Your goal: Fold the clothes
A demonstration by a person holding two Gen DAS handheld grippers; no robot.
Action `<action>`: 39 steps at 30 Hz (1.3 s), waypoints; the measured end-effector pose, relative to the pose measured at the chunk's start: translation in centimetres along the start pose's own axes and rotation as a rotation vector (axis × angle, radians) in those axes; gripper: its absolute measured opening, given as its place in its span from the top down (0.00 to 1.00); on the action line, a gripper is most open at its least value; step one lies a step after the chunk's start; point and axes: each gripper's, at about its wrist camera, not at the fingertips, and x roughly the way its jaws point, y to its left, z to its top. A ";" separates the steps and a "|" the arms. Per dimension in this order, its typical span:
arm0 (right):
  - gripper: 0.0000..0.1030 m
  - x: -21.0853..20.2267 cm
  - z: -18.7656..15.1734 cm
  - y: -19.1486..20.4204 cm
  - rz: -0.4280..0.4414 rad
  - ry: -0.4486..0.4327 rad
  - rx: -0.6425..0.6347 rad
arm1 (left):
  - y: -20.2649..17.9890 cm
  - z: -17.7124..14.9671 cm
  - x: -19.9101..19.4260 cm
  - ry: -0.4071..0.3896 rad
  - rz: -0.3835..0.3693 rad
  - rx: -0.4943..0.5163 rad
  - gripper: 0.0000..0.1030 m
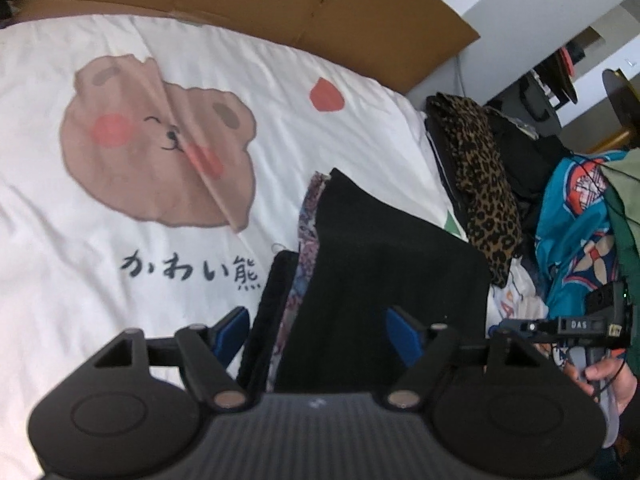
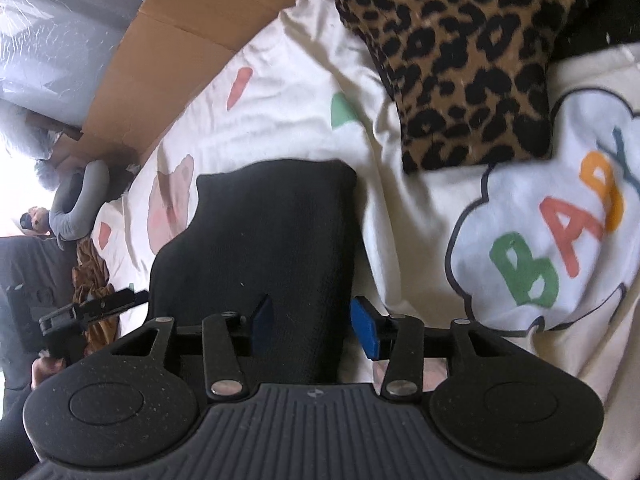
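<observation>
A folded black garment [image 1: 380,272] tops a small stack on a white bear-print bed sheet [image 1: 120,260], with a patterned cloth [image 1: 304,240] and another dark piece under it. My left gripper [image 1: 318,334] is open, its blue pads on either side of the stack's near end, neither pressing on it. In the right wrist view the same black garment [image 2: 272,232] lies flat. My right gripper [image 2: 314,324] is open over its near right edge, with nothing pinched. A folded leopard-print garment [image 1: 484,184] [image 2: 468,60] lies beyond.
Flattened cardboard [image 1: 280,0] [image 2: 168,60] lines the bed's far side. A pile of dark and teal patterned clothes [image 1: 576,232] sits at the right. The sheet's "BABY" print [image 2: 560,232] is to the right. A brown cloth [image 2: 90,272] and a person's grey sleeve [image 2: 76,208] are at the far left.
</observation>
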 end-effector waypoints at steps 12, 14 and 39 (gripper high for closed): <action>0.51 3.4 -1.1 -1.5 0.092 0.048 0.100 | 3.1 0.3 2.6 0.065 -0.084 -0.034 0.28; 0.51 3.8 -1.2 -1.5 0.113 0.049 0.115 | 3.4 0.6 2.9 0.064 -0.115 -0.059 0.33; 0.86 5.5 -0.7 -1.2 0.204 0.008 0.137 | 1.9 1.6 3.3 0.065 -0.148 -0.055 0.56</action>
